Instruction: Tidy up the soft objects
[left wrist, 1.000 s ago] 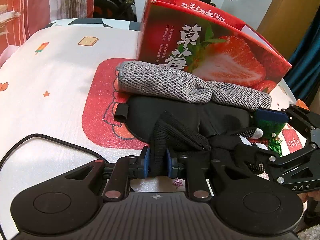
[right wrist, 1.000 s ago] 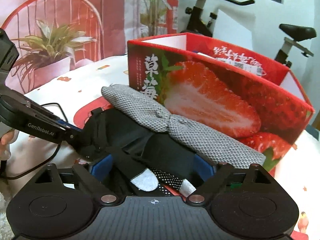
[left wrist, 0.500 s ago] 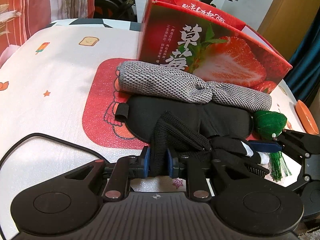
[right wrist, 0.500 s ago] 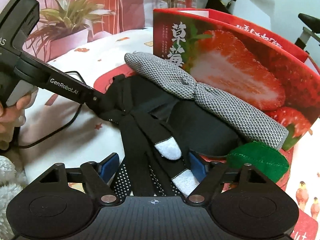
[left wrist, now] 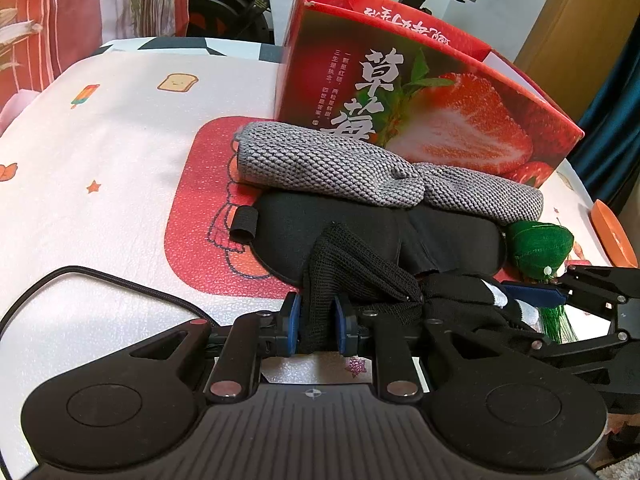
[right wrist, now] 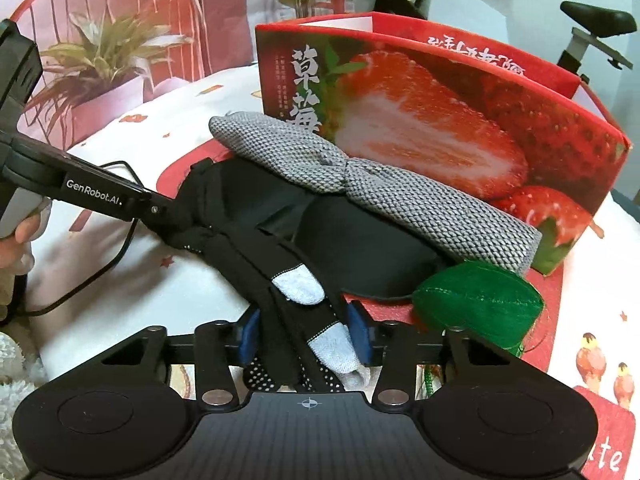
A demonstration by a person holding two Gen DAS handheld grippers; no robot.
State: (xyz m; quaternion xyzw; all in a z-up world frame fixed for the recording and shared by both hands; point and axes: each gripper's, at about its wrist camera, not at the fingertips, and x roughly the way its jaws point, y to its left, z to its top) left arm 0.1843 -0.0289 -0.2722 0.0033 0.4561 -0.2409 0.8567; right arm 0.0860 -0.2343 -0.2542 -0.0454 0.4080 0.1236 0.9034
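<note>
**Operator:** I start nearest the cameras. My left gripper (left wrist: 317, 326) has its jaws clamped on the knit cuff of the black glove (left wrist: 352, 276); the blue pads press the fabric from both sides. The glove lies stretched across the counter (left wrist: 120, 160) toward my right gripper (right wrist: 306, 338).

**Supervisor:** Report the state of the right jaws.

**Operator:** The right jaws have just been closing. The glove's fingers, two of them with grey tips (right wrist: 298, 286), lie between the blue pads (right wrist: 358, 334). The pads stand at the edges of the fabric, but I cannot tell whether they press on it yet. In the right wrist view the left gripper enters from the left edge, gripped by a hand (right wrist: 20, 236), with a black cable (right wrist: 116, 240) trailing beneath it.

**Supervisor:** Continue outward.

**Operator:** Just beside the right gripper lies a green stuffed ornament (right wrist: 478, 300) with a green tassel (left wrist: 556, 320). Beyond the glove lies a black eye mask (left wrist: 360, 228), its strap loop (left wrist: 242, 224) at the left end. The glove's cuff rests partly on it. A grey knit headband (left wrist: 360, 168), knotted at the middle, lies along the mask's far edge and overlaps it. Directly behind the headband stands an open red strawberry box (left wrist: 460, 120), touching it. An exercise bike (right wrist: 592, 32) stands beyond the counter.
</note>
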